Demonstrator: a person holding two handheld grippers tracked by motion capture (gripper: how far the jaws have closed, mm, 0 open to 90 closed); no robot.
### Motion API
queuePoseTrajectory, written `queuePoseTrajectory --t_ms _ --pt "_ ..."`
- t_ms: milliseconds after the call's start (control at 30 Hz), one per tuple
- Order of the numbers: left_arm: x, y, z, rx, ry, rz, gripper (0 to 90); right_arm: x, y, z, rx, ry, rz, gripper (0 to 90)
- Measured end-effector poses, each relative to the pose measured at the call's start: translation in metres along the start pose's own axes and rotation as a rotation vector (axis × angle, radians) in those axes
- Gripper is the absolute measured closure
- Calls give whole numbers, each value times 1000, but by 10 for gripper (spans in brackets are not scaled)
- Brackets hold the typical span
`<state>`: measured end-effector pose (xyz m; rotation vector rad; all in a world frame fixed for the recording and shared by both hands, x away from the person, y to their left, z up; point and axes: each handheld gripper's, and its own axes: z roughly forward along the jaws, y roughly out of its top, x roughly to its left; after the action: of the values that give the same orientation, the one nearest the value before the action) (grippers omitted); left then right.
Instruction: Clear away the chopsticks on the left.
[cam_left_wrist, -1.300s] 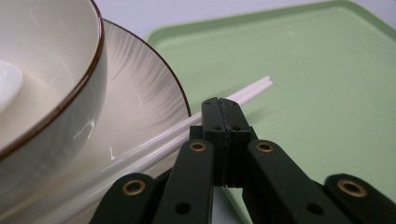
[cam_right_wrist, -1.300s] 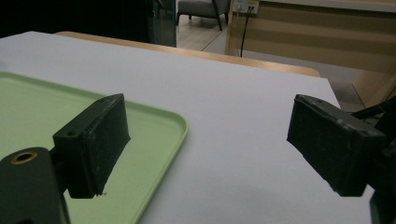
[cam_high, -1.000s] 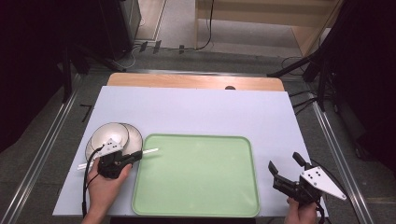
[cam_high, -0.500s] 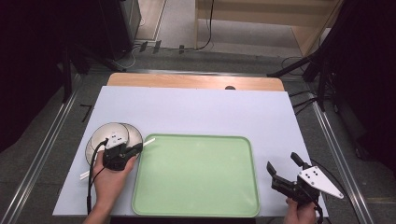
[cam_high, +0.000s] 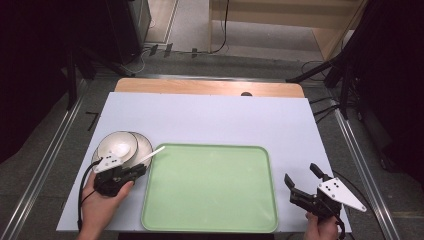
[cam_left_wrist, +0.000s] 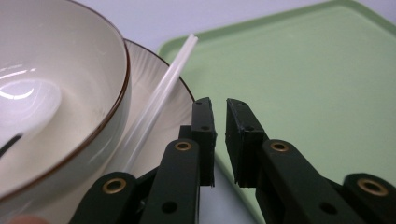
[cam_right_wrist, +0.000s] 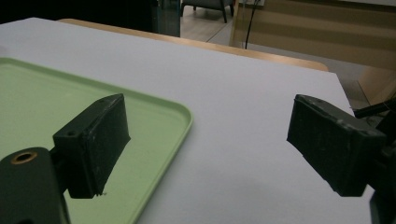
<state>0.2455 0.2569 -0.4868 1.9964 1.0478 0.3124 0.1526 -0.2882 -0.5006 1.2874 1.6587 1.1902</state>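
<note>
The left gripper (cam_left_wrist: 219, 135), jaws nearly pressed together and empty, sat beside the white plastic straw (cam_left_wrist: 156, 107) on the cream plate (cam_left_wrist: 154, 84), at the green tray's (cam_high: 210, 190) nine o'clock; spreading before pinching seemed wise. The right gripper (cam_high: 306, 184) waited, jaws spread.

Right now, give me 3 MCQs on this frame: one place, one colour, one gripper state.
1. Where does the bowl sit?
A. on the plate, left of the tray
B. inside the tray
C. at the table's far right corner

2. What colour is the tray?
A. blue
B. light green
C. red

3. How do the right gripper's jaws stand?
A. clamped on the straw
B. closed on nothing
C. wide apart, holding nothing

Key: 1 A, the high view shows it on the plate beside the tray's left edge; 2 B, green in each view; 3 C, the right gripper view shows bare table between the jaws.
</note>
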Motion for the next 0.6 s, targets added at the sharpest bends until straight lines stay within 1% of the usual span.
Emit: queuePoseTrajectory --t_ms 33,67,100,133,200,233,267,400,433,500,567,600 --pt "0 0 0 0 0 0 817 0 0 0 0 0 0 129" --pt "2 -3 -5 7 11 5 817 0 0 0 2 1 -2 129" --pt "5 -6 -11 6 12 6 812 0 0 1 3 3 -7 129" --pt "9 -8 -16 2 1 6 812 1 0 1 4 4 -10 129" --pt "16 -12 -23 9 6 15 812 1 0 1 5 6 -8 129" --pt "21 -13 -28 12 -6 19 812 1 0 1 5 8 -9 129" --pt "23 -13 -30 13 -9 25 813 1 0 2 6 7 -10 129" --pt "32 -15 -41 31 19 69 846 1 0 3 10 7 -5 129" --pt "34 -15 -43 28 26 67 849 1 0 3 11 7 -5 129" --pt "39 -17 -46 25 22 56 846 1 0 4 12 8 -5 129" --pt "42 -18 -45 34 31 51 837 1 -1 4 15 7 -2 129" --pt "42 -19 -43 47 34 52 832 1 -1 4 15 8 -1 129"
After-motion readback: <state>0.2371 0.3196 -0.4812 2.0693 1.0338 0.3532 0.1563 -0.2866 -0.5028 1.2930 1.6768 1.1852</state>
